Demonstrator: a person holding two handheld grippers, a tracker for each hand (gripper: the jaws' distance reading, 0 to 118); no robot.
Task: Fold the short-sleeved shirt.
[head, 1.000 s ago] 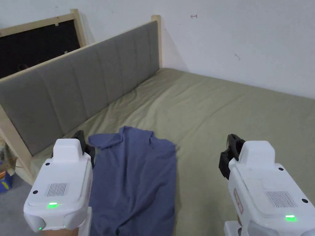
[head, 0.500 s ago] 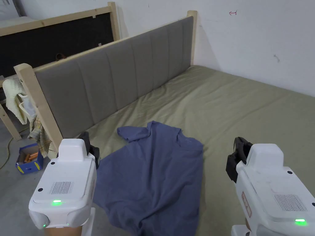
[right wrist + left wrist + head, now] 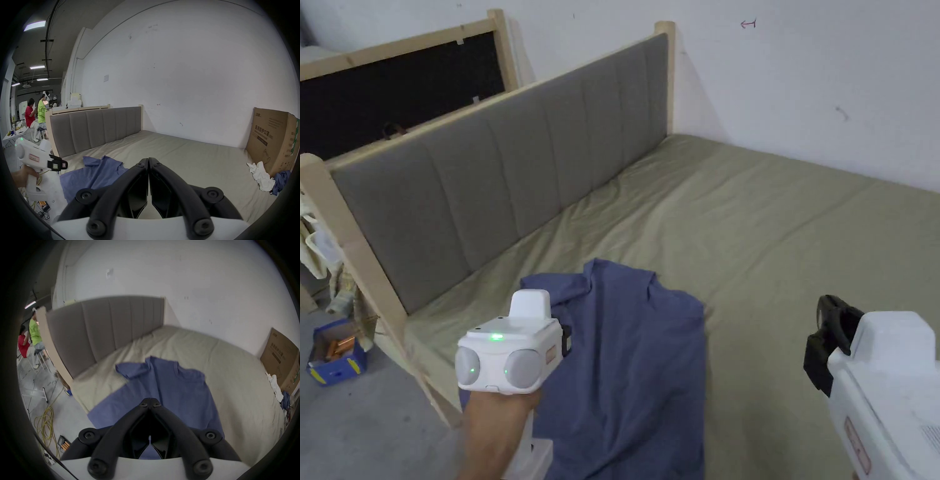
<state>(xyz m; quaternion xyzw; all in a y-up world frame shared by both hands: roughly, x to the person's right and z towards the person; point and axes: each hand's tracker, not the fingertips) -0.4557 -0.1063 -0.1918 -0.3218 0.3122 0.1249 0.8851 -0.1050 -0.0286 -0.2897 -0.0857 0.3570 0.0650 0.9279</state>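
Observation:
A blue short-sleeved shirt (image 3: 637,369) lies on the olive bed sheet (image 3: 775,237) near the bed's front left corner. Its collar points toward the wall, one sleeve (image 3: 129,371) is spread toward the headboard, and its lower part hangs over the bed edge. My left gripper (image 3: 150,400) hovers above the middle of the shirt (image 3: 181,386), jaws shut and empty; a hand holds it (image 3: 565,340). My right gripper (image 3: 148,160) is shut and empty above bare sheet, to the right of the shirt (image 3: 97,173). It appears in the head view (image 3: 828,328) too.
A grey padded headboard (image 3: 487,181) in a wooden frame runs along the left. A white wall (image 3: 800,81) backs the bed. A cardboard box (image 3: 274,141) with white and blue clothes (image 3: 261,177) stands at the far right. Yellow cable (image 3: 43,423) lies on the floor. Two persons (image 3: 35,116) sit beyond the headboard.
My left gripper has moved right, from beside the shirt's left edge to above it, and now points more level. The right gripper has shifted slightly to the right. The head camera has moved.

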